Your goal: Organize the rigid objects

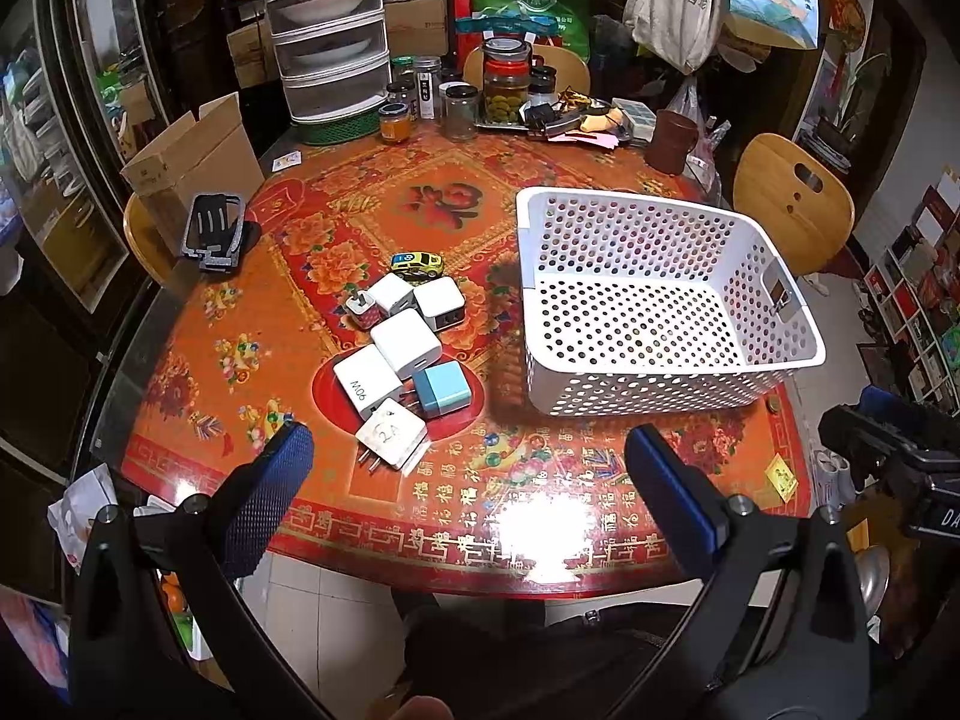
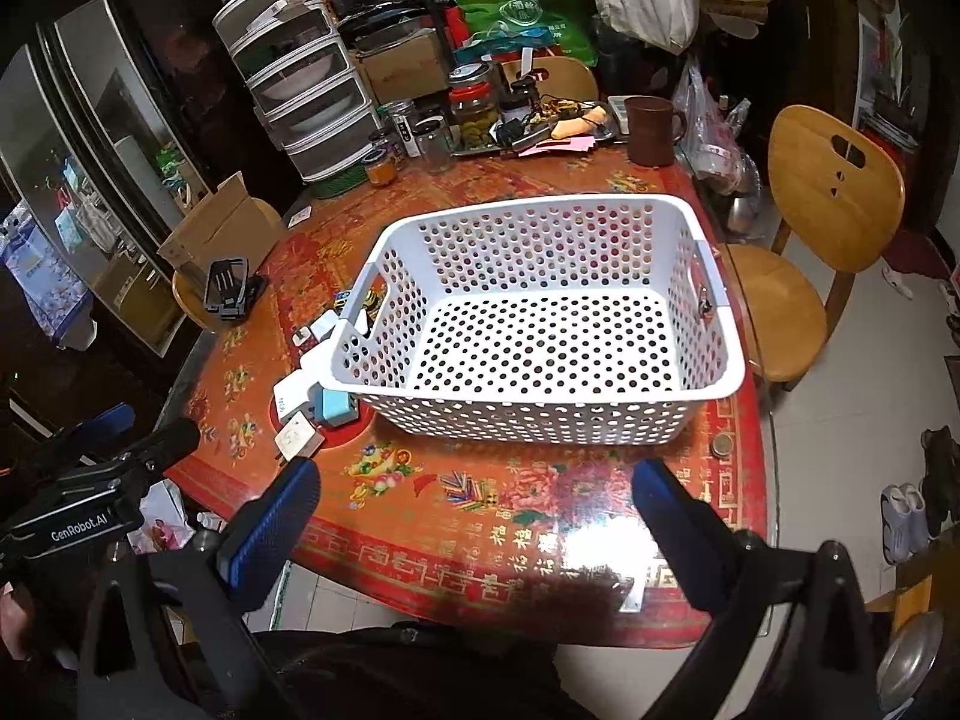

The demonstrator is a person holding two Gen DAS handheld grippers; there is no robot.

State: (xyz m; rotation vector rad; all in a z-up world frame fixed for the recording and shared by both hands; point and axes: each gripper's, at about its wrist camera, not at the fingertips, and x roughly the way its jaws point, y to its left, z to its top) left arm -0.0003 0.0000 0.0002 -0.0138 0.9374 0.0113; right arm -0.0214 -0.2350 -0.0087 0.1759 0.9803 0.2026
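A cluster of small wall chargers [image 1: 399,360] lies on the red patterned tabletop [image 1: 480,504], just left of a white perforated basket [image 1: 774,294] that holds nothing visible. Nearest the edge is a white charger marked "24" [image 1: 391,432], its prongs pointing toward the camera; touching it are a light-blue charger [image 1: 438,396] and a white one marked "90W" [image 1: 367,383], with further white cubes and a pink-patterned plug [image 1: 362,310] behind them. A yellow toy car [image 1: 417,264] sits at the far end of the cluster. From the right wrist view the basket [image 2: 714,300] hides most of the pile; the blue charger [image 2: 336,407] and the "24" charger [image 2: 298,437] peek out at its left corner. The left tongs [image 1: 468,468] hang spread wide above the near tabletop edge, pinching nothing, in front of the chargers. The right tongs [image 2: 477,498] are likewise spread wide and empty, facing the basket's near wall. A black phone stand [image 1: 213,231] rests at the tabletop's left rim, and jars [image 1: 507,81], a brown mug [image 1: 672,141] and a stack of clear drawers [image 1: 327,30] crowd the far side.
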